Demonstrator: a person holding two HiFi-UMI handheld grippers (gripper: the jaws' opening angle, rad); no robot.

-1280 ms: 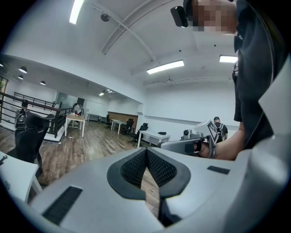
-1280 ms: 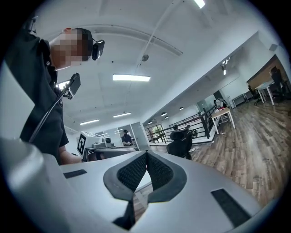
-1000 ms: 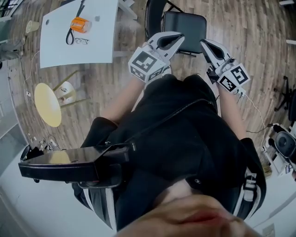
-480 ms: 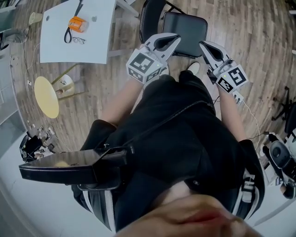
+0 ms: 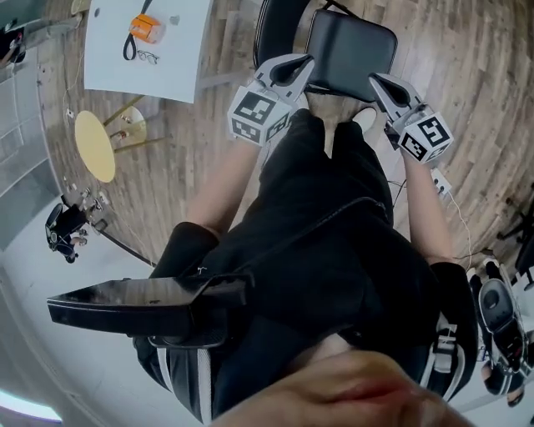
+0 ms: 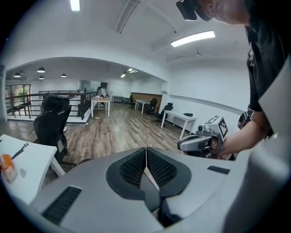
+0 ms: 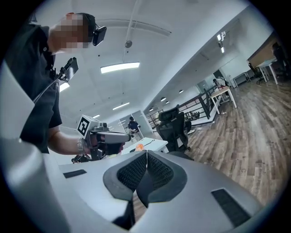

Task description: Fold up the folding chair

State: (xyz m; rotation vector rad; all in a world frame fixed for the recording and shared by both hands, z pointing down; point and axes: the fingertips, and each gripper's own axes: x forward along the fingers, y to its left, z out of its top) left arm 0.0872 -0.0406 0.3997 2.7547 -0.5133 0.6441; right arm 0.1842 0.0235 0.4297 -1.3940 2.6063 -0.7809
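Note:
The folding chair stands unfolded on the wood floor at the top of the head view, with its black seat [image 5: 350, 52] and dark backrest [image 5: 275, 25]. My left gripper [image 5: 305, 61] is shut and empty, its tip over the seat's left edge. My right gripper [image 5: 374, 81] is also shut and empty, at the seat's front right corner. I cannot tell if either touches the seat. In the left gripper view the pads [image 6: 146, 154] meet, and the right gripper [image 6: 200, 142] shows beyond. In the right gripper view the pads [image 7: 146, 159] meet, with the left gripper [image 7: 107, 136] beyond. Neither gripper view shows the chair.
A white table [image 5: 158, 71] with an orange object [image 5: 143, 27] and glasses stands at the upper left. A round yellow stool [image 5: 93, 146] is below it. My legs and a shoe [image 5: 365, 117] are just before the chair. An office chair [image 7: 175, 125] stands further off.
Both grippers have come down and forward to the chair seat's front edge, staying shut. The head view has swung, so the table and stool sit higher and further left.

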